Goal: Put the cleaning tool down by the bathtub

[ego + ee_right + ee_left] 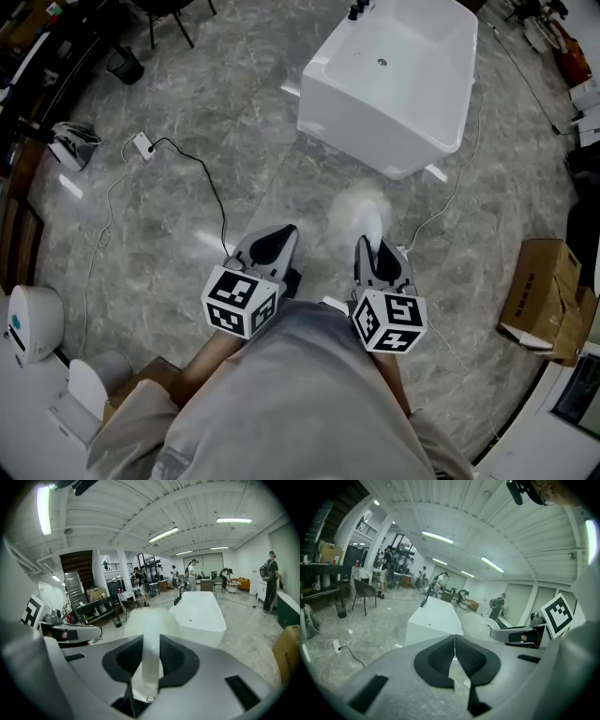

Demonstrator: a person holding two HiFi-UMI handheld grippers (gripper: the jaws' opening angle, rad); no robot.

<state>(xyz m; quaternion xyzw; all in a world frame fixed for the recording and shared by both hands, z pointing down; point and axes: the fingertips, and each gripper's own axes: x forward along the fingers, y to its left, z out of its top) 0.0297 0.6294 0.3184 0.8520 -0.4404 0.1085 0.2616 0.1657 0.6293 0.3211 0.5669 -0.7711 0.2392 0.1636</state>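
Note:
My right gripper is shut on the cleaning tool, a pale translucent handle with a fluffy white head that sticks out ahead of the jaws. The white bathtub stands on the marble floor ahead and slightly right, a short way beyond the tool's head. In the right gripper view the bathtub lies past the fluffy head. My left gripper hangs beside the right one with its jaws together and nothing between them; its own view shows the black pads meeting.
A cable and plug trail over the floor at the left. A cardboard box sits at the right, a white bin at the far left. People and furniture stand far back in the hall.

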